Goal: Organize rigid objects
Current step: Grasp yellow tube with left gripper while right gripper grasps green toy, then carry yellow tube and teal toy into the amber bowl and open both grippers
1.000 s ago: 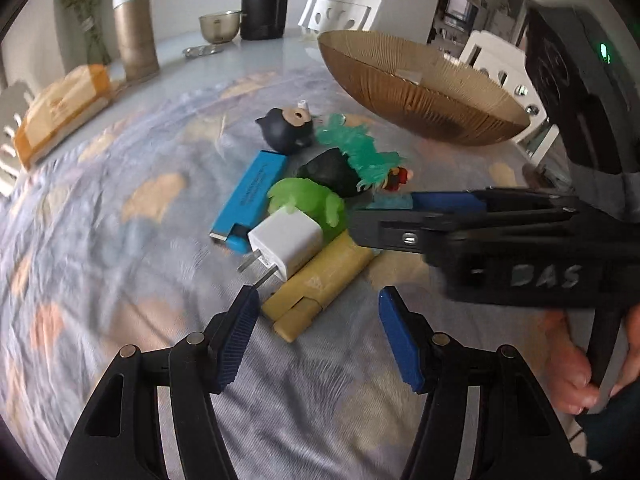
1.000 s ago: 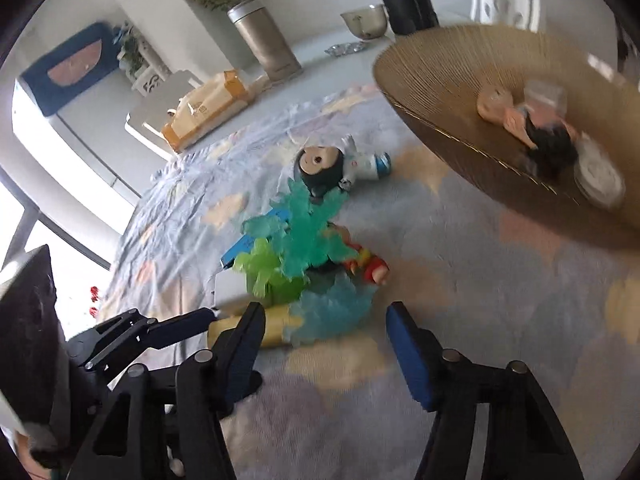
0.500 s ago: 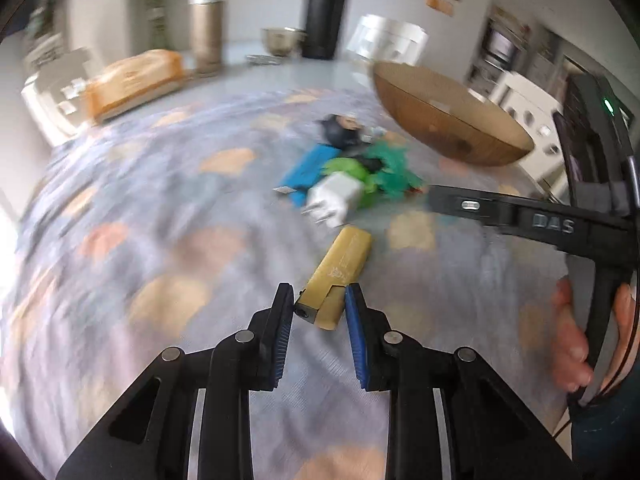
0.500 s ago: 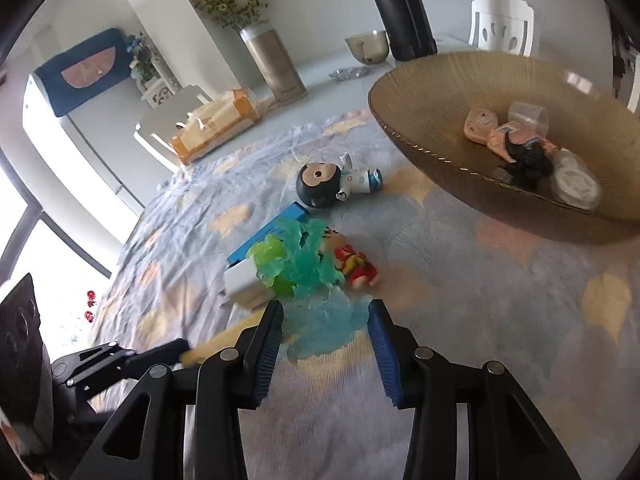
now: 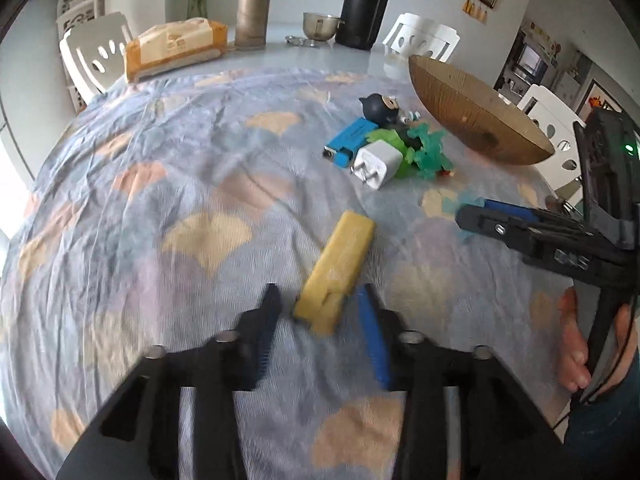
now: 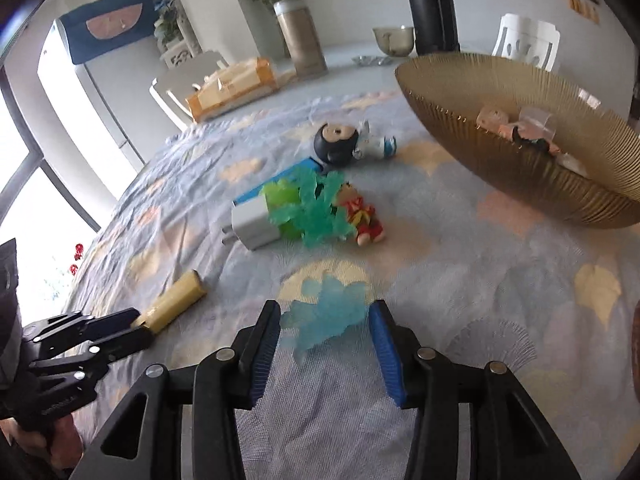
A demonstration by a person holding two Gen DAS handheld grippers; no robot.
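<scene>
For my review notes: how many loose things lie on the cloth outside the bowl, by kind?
Lighters: 2 (yellow lighter, blue lighter)
Charger plug: 1
Figurines: 2 (black-haired figurine, red figurine)
Translucent plastic pieces: 3 (green piece, teal piece, pale blue piece)
Total: 8

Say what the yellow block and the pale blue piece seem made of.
Yellow rectangular block: probably hard plastic, matte; opaque, crisp edges, a slot at one end. Pale blue jagged piece: looks like translucent plastic or resin; the cloth's pattern shows faintly through it.
</scene>
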